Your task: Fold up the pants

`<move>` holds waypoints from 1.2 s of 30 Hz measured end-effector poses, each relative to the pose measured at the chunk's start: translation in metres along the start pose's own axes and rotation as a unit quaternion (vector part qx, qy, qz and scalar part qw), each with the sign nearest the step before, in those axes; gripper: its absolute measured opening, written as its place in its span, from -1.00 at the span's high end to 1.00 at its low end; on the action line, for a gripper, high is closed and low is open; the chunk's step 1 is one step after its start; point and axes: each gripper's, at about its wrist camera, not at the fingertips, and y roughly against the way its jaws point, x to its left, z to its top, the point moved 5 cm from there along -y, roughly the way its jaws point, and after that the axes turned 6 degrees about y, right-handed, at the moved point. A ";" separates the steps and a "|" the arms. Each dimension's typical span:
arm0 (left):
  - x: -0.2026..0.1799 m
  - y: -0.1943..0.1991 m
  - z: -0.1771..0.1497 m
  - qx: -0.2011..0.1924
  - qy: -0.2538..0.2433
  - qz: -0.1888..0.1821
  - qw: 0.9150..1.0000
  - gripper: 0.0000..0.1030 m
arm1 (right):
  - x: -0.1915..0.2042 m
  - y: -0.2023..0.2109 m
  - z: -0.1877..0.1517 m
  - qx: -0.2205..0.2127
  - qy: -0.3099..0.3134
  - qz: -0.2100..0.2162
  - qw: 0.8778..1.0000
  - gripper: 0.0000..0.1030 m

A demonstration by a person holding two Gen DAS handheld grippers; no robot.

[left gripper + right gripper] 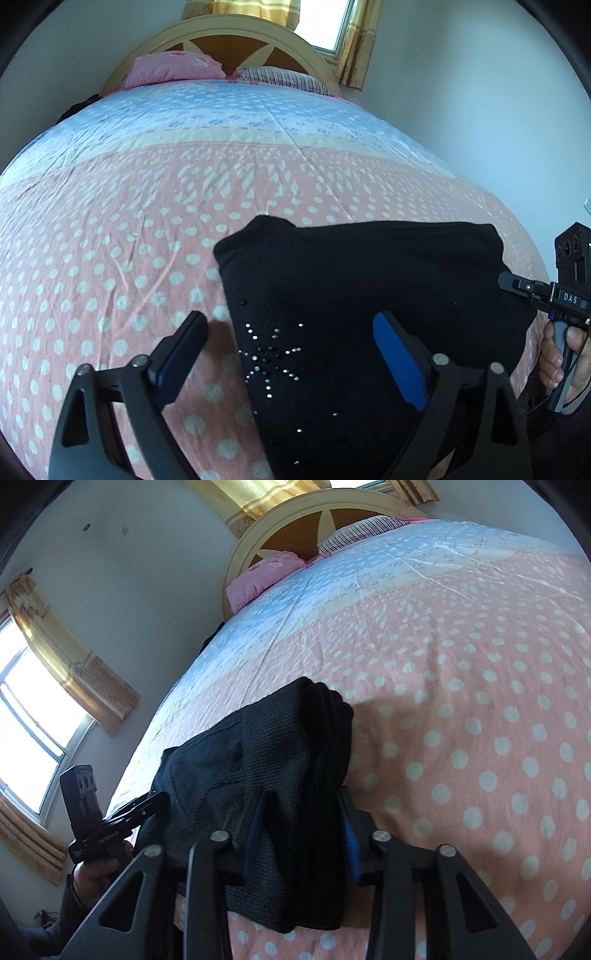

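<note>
1. Black pants (351,295) lie in a thick folded bundle on the bed (147,206), near its foot edge on the pink dotted part of the cover, far from the headboard (229,40).
2. My right gripper (301,834) has its jaws closed on the bundle's near end; several stacked layers show between them in the right wrist view.
3. My left gripper (291,354) hangs with jaws wide over the bundle's left edge, one finger (184,347) over the bedsheet, the blue-padded one (397,362) over the cloth. It holds nothing.
4. Rhinestone star pattern (273,358) shows on the top face, between the left fingers.
5. Step, my guess: late in the fold. The pants are already compact, so this looks like the last fold or a final tidy.
6. Next move calls for the left jaws to drop onto the left edge and pinch all layers, then both sides move together so the stack doesn't slide apart.
7. Risk: thick knit layers may slip out of a shallow pinch.
8. Pink pillow (173,68) and striped pillow (284,79) sit at the headboard, well apart from the work.
</note>
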 end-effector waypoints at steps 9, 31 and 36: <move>-0.009 0.007 -0.001 -0.009 -0.014 -0.038 0.999 0.20 | 0.035 0.016 0.003 -0.021 0.048 -0.010 0.999 0.49; 0.041 0.102 0.027 -0.076 -0.029 0.045 0.996 0.67 | 0.168 -0.070 0.068 0.022 0.162 0.062 0.985 0.52; 0.076 0.119 0.030 -0.081 -0.016 0.079 0.993 0.68 | 0.201 -0.112 0.070 0.050 0.179 0.080 0.979 0.52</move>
